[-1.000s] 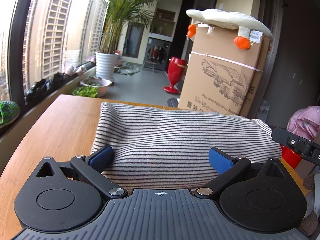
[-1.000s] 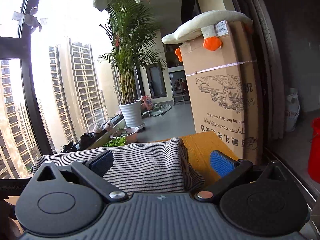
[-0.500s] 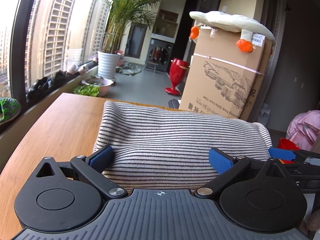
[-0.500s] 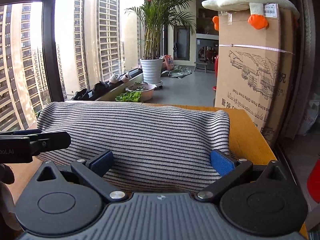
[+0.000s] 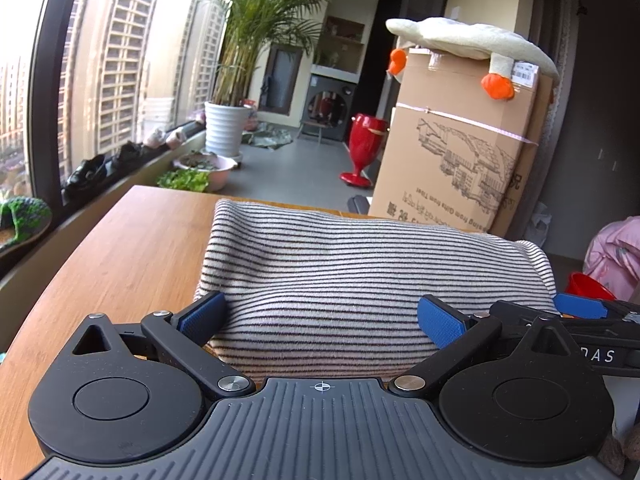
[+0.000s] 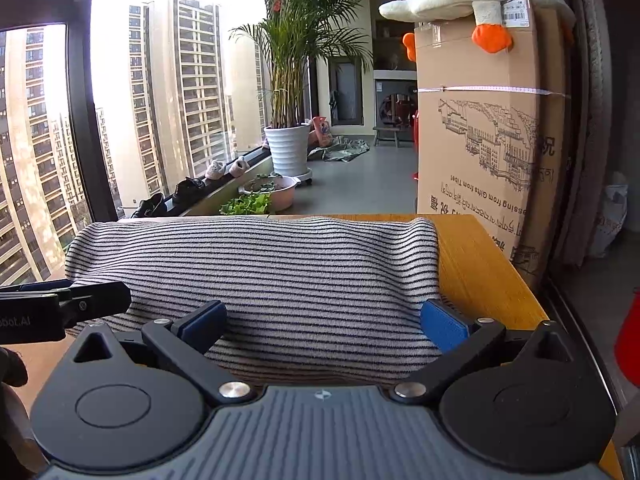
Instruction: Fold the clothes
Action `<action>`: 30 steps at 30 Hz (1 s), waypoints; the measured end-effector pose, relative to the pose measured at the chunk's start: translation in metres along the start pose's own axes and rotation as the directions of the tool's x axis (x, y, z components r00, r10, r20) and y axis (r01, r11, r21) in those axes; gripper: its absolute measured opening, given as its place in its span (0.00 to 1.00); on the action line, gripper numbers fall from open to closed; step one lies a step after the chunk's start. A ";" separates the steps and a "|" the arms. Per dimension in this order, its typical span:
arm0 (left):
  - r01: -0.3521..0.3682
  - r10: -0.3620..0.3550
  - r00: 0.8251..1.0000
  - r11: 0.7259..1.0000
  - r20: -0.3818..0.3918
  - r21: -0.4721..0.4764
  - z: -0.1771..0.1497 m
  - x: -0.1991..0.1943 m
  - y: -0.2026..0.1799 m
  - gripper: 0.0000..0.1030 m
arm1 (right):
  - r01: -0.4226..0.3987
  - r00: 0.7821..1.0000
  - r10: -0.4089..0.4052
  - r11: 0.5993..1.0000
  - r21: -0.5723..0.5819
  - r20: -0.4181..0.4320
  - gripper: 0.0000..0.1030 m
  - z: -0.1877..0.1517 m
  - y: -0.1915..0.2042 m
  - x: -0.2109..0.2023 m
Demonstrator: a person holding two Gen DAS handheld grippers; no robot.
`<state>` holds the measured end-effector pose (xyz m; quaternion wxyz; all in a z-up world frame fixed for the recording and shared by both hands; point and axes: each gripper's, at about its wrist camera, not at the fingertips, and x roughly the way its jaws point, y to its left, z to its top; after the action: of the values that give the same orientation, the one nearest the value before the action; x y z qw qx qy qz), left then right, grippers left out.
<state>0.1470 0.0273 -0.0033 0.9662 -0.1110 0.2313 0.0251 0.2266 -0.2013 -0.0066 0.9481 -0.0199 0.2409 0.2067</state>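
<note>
Both grippers, left gripper point(image 5: 320, 316) and right gripper point(image 6: 324, 316), released, level at striped garment point(image 5: 360, 272) near desk point(image 5: 120, 248) front edge; cardboard box point(image 6: 488, 120) beyond.

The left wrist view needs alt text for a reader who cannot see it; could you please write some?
A folded striped garment lies on a wooden table, with the open left gripper straddling its near edge. The right gripper reaches in from the right at the garment's near corner. Behind stand a cardboard box topped by a plush goose, a potted palm and a window.
</note>
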 end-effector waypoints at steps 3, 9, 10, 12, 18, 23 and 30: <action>-0.016 0.016 1.000 1.000 0.001 0.002 -0.001 -0.001 -0.001 1.00 | 0.007 1.000 -0.007 1.000 -0.002 0.009 1.00 -0.001 0.001 -0.002; -0.070 0.069 0.997 0.997 -0.037 -0.036 -0.009 -0.013 0.002 1.00 | 0.047 0.998 -0.049 0.998 0.049 0.043 1.00 -0.007 -0.004 -0.017; -0.066 0.064 0.997 0.996 -0.051 -0.054 -0.012 -0.016 0.005 1.00 | 0.046 0.998 -0.049 0.996 0.070 0.043 1.00 -0.010 -0.008 -0.022; -0.066 0.059 0.995 0.994 -0.075 -0.088 -0.017 -0.024 0.010 1.00 | 0.042 0.998 -0.047 0.993 0.110 0.041 1.00 -0.015 -0.014 -0.033; -0.070 0.055 0.993 0.986 -0.105 -0.154 -0.040 -0.061 0.017 1.00 | 0.009 1.000 -0.012 0.994 0.113 0.024 1.00 -0.036 -0.016 -0.069; -0.122 0.127 0.992 0.980 0.024 -0.157 -0.065 -0.113 0.000 1.00 | -0.002 0.998 -0.003 0.996 0.091 0.060 1.00 -0.051 -0.006 -0.102; -0.230 0.223 0.947 0.973 0.233 0.004 -0.081 -0.165 -0.051 1.00 | 0.027 0.990 -0.033 0.998 0.049 0.135 1.00 -0.063 0.009 -0.133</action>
<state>-0.0308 -0.0405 0.0111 0.9789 -0.0650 0.1288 0.1449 0.0880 -0.2526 0.0001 0.9655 0.0129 0.1800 0.1877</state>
